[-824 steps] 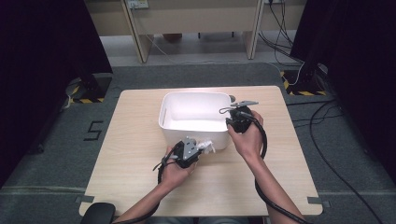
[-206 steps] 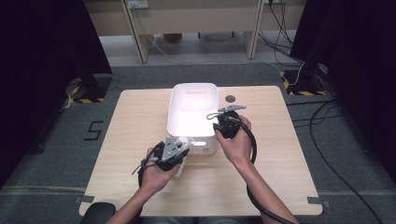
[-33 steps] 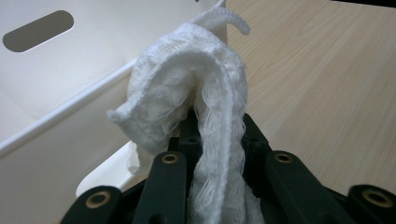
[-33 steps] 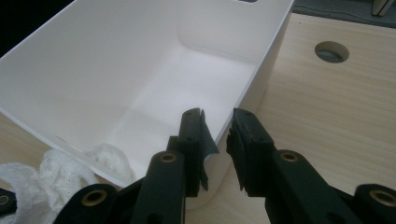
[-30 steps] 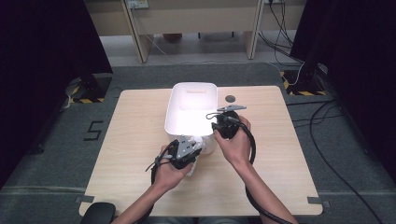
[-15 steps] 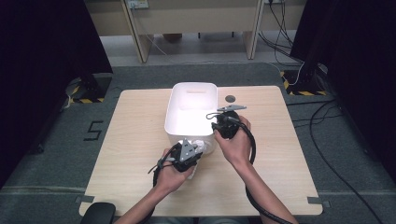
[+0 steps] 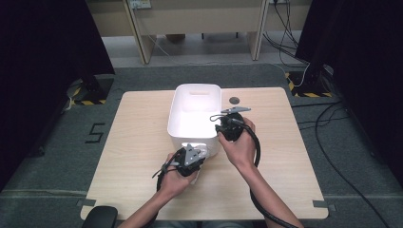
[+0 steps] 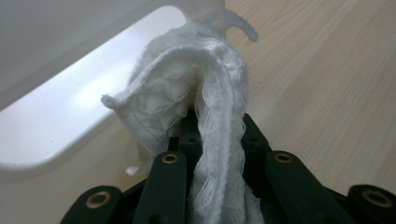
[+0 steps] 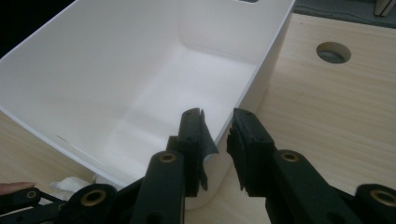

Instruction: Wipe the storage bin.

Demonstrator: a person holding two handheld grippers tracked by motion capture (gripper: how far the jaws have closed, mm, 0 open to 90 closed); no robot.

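While the hands hold steady: lines below.
Left gripper [image 7: 198,156]: clenched on a bunched white cloth [image 8: 205,107], which sits just at the near short wall of the white plastic bin [image 7: 177,111], low beside the surface [image 7: 142,142].
Right gripper [image 9: 217,135]: jaws straddle the bin's right rim near its front corner and seem to pinch the wall, bracing it.
Work in hand: likely wiping the bin's outside with the cloth.
Risk, bin: it looks light, so a firm wipe could push it along the surface or tip it if the rim hold slips.
Risk, cloth: loose folds stick out past the jaws and could snag or pull free.
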